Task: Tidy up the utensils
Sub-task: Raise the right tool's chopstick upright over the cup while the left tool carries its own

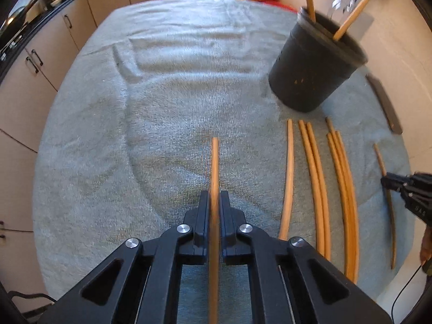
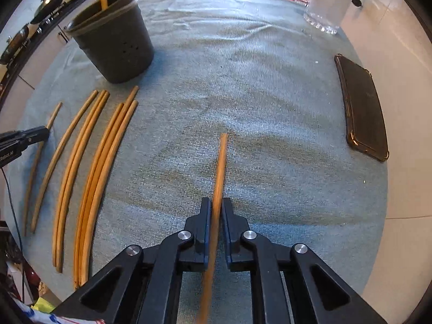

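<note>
While each black two-finger gripper pinches one thin wooden chopstick, the left gripper (image 1: pixel 215 202) grips its stick (image 1: pixel 214 162) over bare blue-grey towel (image 1: pixel 162 108), with open cloth to its left. The right gripper (image 2: pixel 216 210) clamps another stick (image 2: pixel 220 162). Loose wooden chopsticks (image 2: pixel 91 162) lie between them, below the dark round plastic holder (image 2: pixel 116 48). A black phone (image 2: pixel 361 108) lies near the table's right edge.
</note>
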Action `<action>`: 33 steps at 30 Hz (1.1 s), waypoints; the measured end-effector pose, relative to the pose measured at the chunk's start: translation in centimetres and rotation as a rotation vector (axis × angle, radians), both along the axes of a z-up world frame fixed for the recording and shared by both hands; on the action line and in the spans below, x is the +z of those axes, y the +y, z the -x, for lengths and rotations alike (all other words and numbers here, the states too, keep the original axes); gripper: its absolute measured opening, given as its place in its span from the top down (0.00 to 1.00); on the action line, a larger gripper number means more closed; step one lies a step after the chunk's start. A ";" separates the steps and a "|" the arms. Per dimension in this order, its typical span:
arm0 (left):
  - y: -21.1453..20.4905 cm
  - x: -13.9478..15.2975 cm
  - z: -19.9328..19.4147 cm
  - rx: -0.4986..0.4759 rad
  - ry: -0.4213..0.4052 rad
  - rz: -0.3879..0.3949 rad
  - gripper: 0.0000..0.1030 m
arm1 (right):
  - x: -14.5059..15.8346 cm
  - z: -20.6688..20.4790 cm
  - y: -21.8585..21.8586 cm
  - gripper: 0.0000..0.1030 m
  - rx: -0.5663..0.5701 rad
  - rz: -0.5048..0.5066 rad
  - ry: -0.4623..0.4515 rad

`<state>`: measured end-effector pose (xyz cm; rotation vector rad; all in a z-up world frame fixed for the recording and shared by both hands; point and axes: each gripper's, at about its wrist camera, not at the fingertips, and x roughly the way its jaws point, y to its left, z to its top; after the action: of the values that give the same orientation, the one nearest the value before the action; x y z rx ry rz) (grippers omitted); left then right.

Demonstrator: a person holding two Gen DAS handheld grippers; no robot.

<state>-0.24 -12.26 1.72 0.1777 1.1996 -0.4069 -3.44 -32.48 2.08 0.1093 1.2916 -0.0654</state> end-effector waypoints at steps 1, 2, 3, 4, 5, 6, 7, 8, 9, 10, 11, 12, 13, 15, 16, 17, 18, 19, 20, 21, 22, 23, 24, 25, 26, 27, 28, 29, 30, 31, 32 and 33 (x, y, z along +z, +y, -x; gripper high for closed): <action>0.4 0.5 0.6 0.010 -0.027 0.019 0.94 | 0.3 0.4 0.0 0.93 -0.003 -0.011 -0.035; 0.9 1.1 1.3 0.016 -0.054 0.029 0.94 | 0.7 0.8 0.0 0.93 -0.006 -0.018 -0.057; 1.2 1.7 1.9 0.020 -0.080 0.040 0.94 | 1.2 1.2 0.0 0.93 -0.015 -0.032 -0.089; 1.5 2.4 2.6 0.021 -0.108 0.055 0.94 | 1.7 1.7 -0.1 0.93 -0.024 -0.039 -0.116; 1.8 3.2 3.2 0.020 -0.136 0.069 0.94 | 2.5 2.3 -0.1 0.93 -0.032 -0.046 -0.158; 2.0 3.9 3.9 0.021 -0.160 0.080 0.94 | 3.3 2.8 0.1 0.93 -0.035 -0.046 -0.193; 2.3 4.8 4.7 0.023 -0.193 0.095 0.94 | 3.9 3.1 0.0 0.93 -0.036 -0.043 -0.215; 2.6 5.5 5.1 0.024 -0.213 0.105 0.94 | 4.8 3.8 0.2 0.93 -0.037 -0.041 -0.257; 2.9 6.3 5.9 0.027 -0.242 0.121 0.94 | 5.4 4.1 0.4 0.93 -0.038 -0.043 -0.282; 3.2 7.1 6.6 0.029 -0.271 0.138 0.94 | 5.8 4.5 0.4 0.93 -0.039 -0.046 -0.308; 3.4 7.7 7.5 0.030 -0.299 0.152 0.94 | 6.6 5.1 0.5 0.93 -0.039 -0.047 -0.341; 3.5 8.2 8.3 0.032 -0.324 0.164 0.94 | 7.3 5.7 0.8 0.93 -0.037 -0.039 -0.375; 3.3 8.7 8.6 0.034 -0.347 0.174 0.94 | 7.7 6.1 1.0 0.93 -0.036 -0.032 -0.393; 3.7 9.8 10.1 0.034 -0.399 0.200 0.94 | 8.9 7.4 1.4 0.93 -0.033 -0.008 -0.447; 3.9 10.4 11.0 0.034 -0.426 0.211 0.94 | 9.2 8.0 1.6 0.93 -0.032 -0.005 -0.464; 3.9 10.7 11.2 0.034 -0.444 0.216 0.94 | 9.5 8.4 1.9 0.93 -0.033 -0.003 -0.482; 4.1 11.0 11.8 0.032 -0.464 0.222 0.94 | 10.0 9.0 2.1 0.93 -0.035 -0.002 -0.506; 4.3 11.4 12.5 0.029 -0.482 0.230 0.94 | 10.2 9.4 2.3 0.93 -0.035 -0.002 -0.517; 4.5 11.7 12.7 0.027 -0.492 0.235 0.94 | 10.6 9.8 2.5 0.93 -0.034 -0.001 -0.530; 4.6 12.1 13.2 0.025 -0.506 0.241 0.94 | 10.9 10.3 2.6 0.93 -0.036 0.000 -0.545; 4.7 12.4 13.7 0.024 -0.520 0.244 0.94 | 11.0 10.6 2.8 0.93 -0.037 -0.002 -0.556; 4.8 12.6 13.9 0.023 -0.532 0.246 0.94 | 11.2 11.0 2.9 0.93 -0.039 -0.005 -0.569; 4.9 12.8 14.3 0.021 -0.547 0.248 0.94 | 11.2 11.3 3.1 0.93 -0.039 -0.007 -0.577; 4.9 12.9 14.5 0.020 -0.563 0.247 0.94 | 11.3 11.5 3.2 0.93 -0.039 -0.007 -0.584; 4.9 12.9 14.8 0.021 -0.575 0.246 0.94 | 11.3 11.7 3.2 0.93 -0.039 -0.005 -0.588; 5.0 13.1 15.1 0.022 -0.585 0.244 0.94 | 11.2 11.8 3.3 0.93 -0.037 -0.002 -0.592; 5.1 13.3 15.4 0.023 -0.590 0.247 0.94 | 11.2 12.1 3.4 0.93 -0.035 0.000 -0.596; 5.3 13.5 15.7 0.023 -0.592 0.253 0.94 | 11.3 12.3 3.6 0.93 -0.033 -0.001 -0.601; 5.4 13.6 15.9 0.024 -0.591 0.263 0.94 | 11.3 12.3 3.5 0.93 -0.030 -0.003 -0.604; 5.5 13.7 16.2 0.025 -0.591 0.271 0.94 | 11.4 12.4 3.6 0.93 -0.027 -0.005 -0.607; 5.7 13.8 16.4 0.027 -0.593 0.277 0.94 | 11.5 12.5 3.6 0.93 -0.026 -0.005 -0.613; 5.9 13.8 16.5 0.030 -0.596 0.284 0.94 | 11.8 12.7 3.7 0.93 -0.024 -0.002 -0.621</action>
<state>-16.74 -6.34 15.56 0.0287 0.5508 -0.4527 -16.15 -28.78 13.85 0.1339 0.6698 -0.0460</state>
